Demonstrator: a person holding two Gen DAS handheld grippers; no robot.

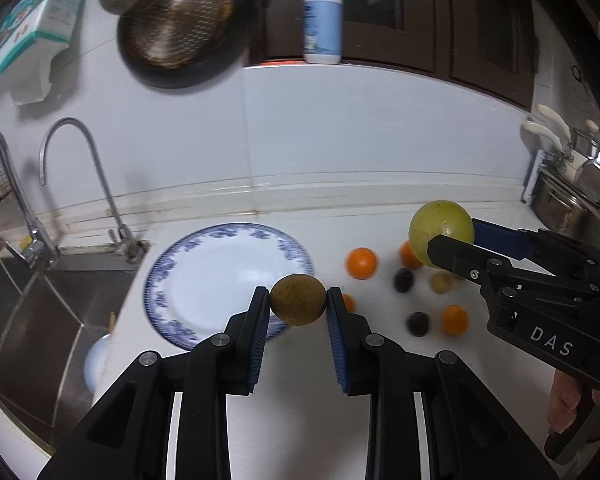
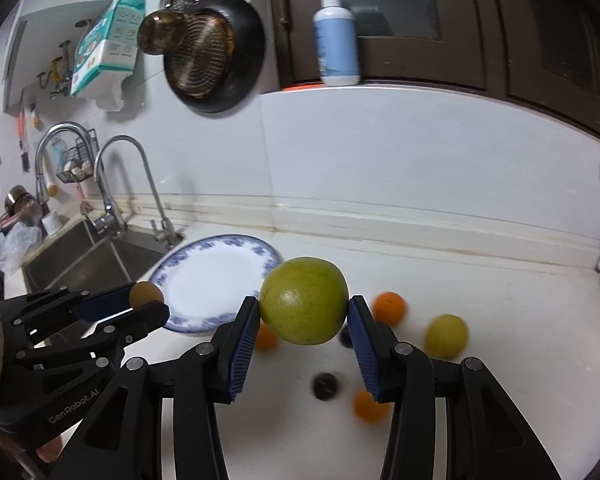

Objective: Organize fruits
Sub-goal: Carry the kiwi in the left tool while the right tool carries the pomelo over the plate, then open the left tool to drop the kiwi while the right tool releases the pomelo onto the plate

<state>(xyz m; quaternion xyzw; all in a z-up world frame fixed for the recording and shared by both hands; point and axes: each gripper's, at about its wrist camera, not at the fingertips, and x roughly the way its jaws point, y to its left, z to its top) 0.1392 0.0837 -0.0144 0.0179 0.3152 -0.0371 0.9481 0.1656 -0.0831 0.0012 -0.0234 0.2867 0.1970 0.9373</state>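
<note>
My left gripper (image 1: 297,300) is shut on a brown kiwi (image 1: 297,299) and holds it above the near right rim of a blue-and-white plate (image 1: 220,276). My right gripper (image 2: 303,312) is shut on a large green apple (image 2: 303,306) and holds it in the air over the loose fruit, to the right of the plate (image 2: 216,276). On the white counter lie several oranges (image 1: 361,263), dark plums (image 1: 418,323), a small brown fruit (image 1: 441,282) and a yellow fruit (image 2: 446,336). The left gripper (image 2: 148,300) shows with its kiwi in the right wrist view.
A steel sink (image 1: 40,312) with two taps (image 1: 80,184) lies left of the plate. A black pan (image 1: 180,20) hangs on the wall. A soap bottle (image 1: 322,16) stands on the sill. Pots (image 1: 572,184) stand at the far right.
</note>
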